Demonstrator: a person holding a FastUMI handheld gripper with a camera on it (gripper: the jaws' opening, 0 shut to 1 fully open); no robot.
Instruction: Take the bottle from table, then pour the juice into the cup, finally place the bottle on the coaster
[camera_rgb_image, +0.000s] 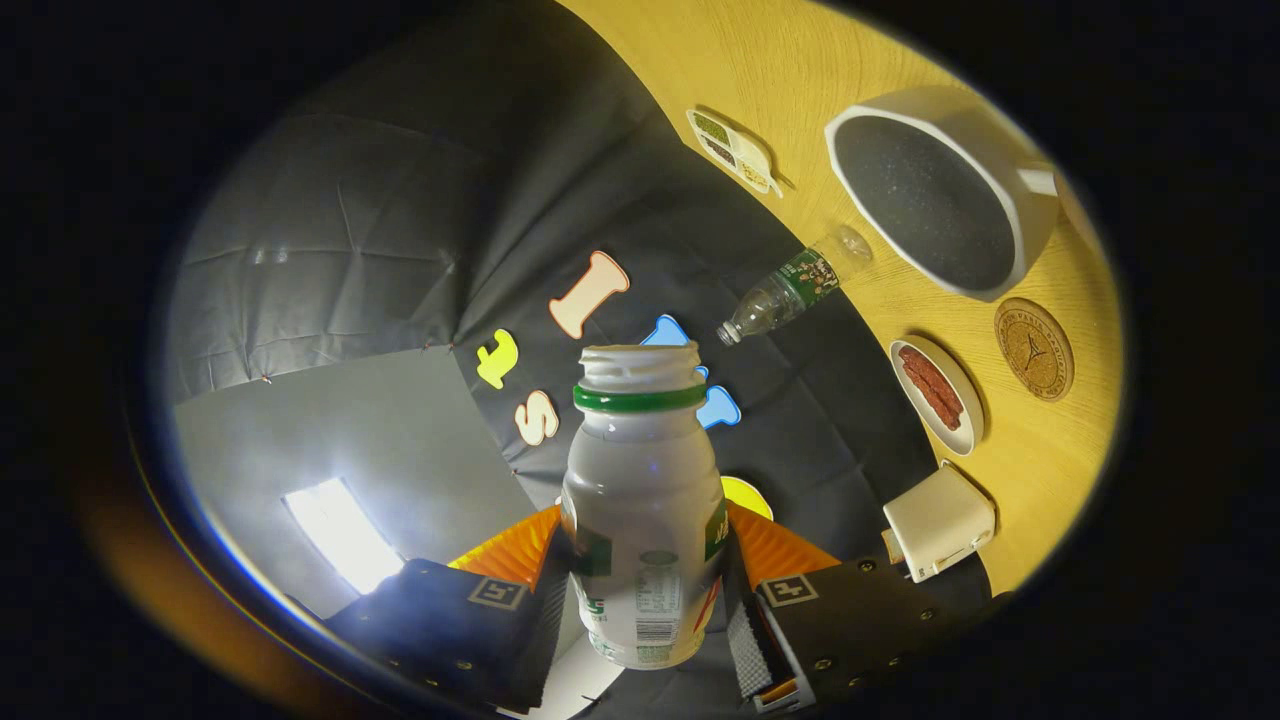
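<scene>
- Gripper (645, 585) clamped on the white bottle (640, 520), one finger pressing each side of its lower body.
- Bottle held between the fingers, lifted off the tabletop (800, 60), mouth pointing away from the camera toward the dark booth wall.
- Bottle has no cap on; open threaded neck with a green ring just under it; printed label on the lower half.
- Whole view is rolled, so the wooden tabletop runs up the side of the scene beyond the bottle.
- Round brown coaster (1034, 349) lies flat on the tabletop, bare, well apart from the bottle.
- Small oval dish (937, 396) with a reddish strip of food sits just beside the coaster.
- Big white bowl (935, 195) with dark speckled inside stands near the coaster, on its other side.
- Clear plastic bottle (795, 287) with green label stands at the tabletop edge next to the bowl.
- Narrow divided tray (733, 150) with greenish and brownish fillings farther along the tabletop.
- White boxy item (938, 520) close to the gripper's finger; could be the cup, cannot tell.
</scene>
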